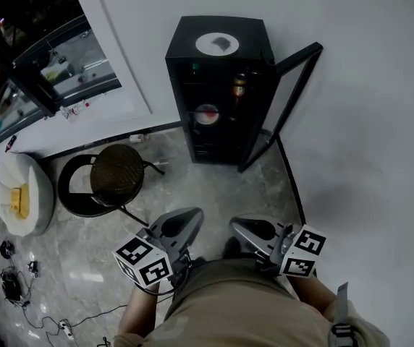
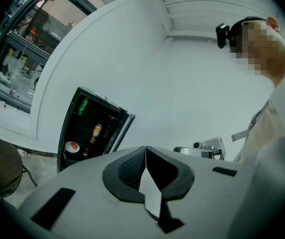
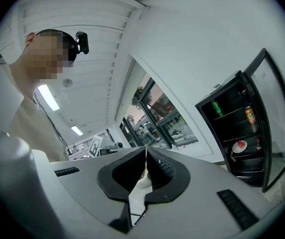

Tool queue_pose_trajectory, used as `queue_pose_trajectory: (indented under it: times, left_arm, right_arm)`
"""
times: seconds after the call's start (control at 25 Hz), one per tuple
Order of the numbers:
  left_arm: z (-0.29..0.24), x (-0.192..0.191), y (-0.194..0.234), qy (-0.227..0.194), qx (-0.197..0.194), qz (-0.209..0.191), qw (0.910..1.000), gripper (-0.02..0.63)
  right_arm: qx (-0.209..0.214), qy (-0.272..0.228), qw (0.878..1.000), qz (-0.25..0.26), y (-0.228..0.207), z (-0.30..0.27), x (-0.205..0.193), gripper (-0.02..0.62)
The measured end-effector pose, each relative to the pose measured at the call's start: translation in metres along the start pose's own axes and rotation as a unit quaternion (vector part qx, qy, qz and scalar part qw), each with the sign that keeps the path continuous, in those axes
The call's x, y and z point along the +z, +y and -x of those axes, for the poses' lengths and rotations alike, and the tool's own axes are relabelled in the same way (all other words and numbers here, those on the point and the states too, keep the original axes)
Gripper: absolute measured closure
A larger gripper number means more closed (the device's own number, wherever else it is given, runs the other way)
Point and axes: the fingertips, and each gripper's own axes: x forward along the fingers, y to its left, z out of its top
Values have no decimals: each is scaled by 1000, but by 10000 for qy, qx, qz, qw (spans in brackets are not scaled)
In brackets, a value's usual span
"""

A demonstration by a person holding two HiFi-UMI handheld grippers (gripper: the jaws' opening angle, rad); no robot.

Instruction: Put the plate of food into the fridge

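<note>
The fridge (image 1: pixel 218 85) stands on the floor (image 1: pixel 214 186) against the white wall (image 1: pixel 352 63). Its glass door (image 1: pixel 283 103) is swung wide open to the right. The plate of food (image 1: pixel 207 113) sits inside on a middle shelf, towards the shelf's left edge, with something red on its white surface. One shelf up, nearer the right edge, stands an orange can (image 1: pixel 239 85). A green can (image 3: pixel 216 107) lies on the top shelf at the left. A white disc (image 1: pixel 217 44) rests on the fridge's top, about in the middle.

Both tongs are well apart from the fridge, close to the person's body. The left tongs (image 1: pixel 184 221) are clenched, tips meeting, with nothing between them. The right tongs (image 1: pixel 244 226) are likewise clenched and empty. They sit side by side, both pointing towards the fridge.

A round dark chair (image 1: pixel 116 173) stands on the floor to the left of the fridge.
</note>
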Motion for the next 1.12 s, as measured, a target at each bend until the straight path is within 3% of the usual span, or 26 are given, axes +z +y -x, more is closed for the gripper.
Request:
queue_pose_trajectory:
  times: [0.4, 0.72, 1.12]
  left_arm:
    - [-48, 13, -13, 48, 254, -318, 9992, 595]
    - [-73, 27, -10, 174, 501, -954, 9940, 595]
    - [-89, 43, 5, 290, 384, -1767, 9831, 594]
  right_arm:
    - [195, -253, 9990, -297, -38, 30, 24, 572]
    - [262, -366, 9976, -518, -61, 45, 34, 572]
    - [-38, -616, 9964, -589, -86, 53, 45, 572]
